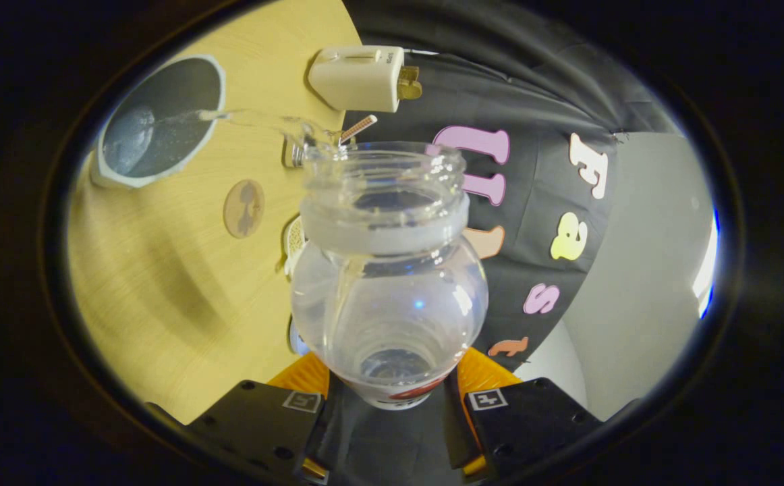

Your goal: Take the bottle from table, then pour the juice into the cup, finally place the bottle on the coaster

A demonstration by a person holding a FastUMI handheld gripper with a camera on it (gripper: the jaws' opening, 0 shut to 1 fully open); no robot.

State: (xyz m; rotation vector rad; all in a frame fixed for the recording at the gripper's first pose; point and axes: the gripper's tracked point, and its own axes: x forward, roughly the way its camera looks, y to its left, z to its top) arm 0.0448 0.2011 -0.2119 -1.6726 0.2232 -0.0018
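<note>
A clear plastic bottle [388, 283] with its cap off is held between my fingers, and my gripper [392, 388] is shut on its lower body. The bottle is tipped over toward the table. A thin stream of clear liquid [257, 121] runs from its open mouth into the cup [159, 121], a dark-lined cup with a pale rim that stands on the wooden table [162, 283] beyond the fingers. Liquid has pooled inside the cup. A small round coaster [243, 208] lies on the table between the cup and the bottle's neck.
A cream-coloured box-shaped appliance [359, 77] stands near the table's far edge, just past the bottle's mouth. A small striped stick-like item [358, 128] and a pale woven object [294, 239] lie half hidden behind the bottle. The booth's black cloth wall [540, 169] hangs beyond the table.
</note>
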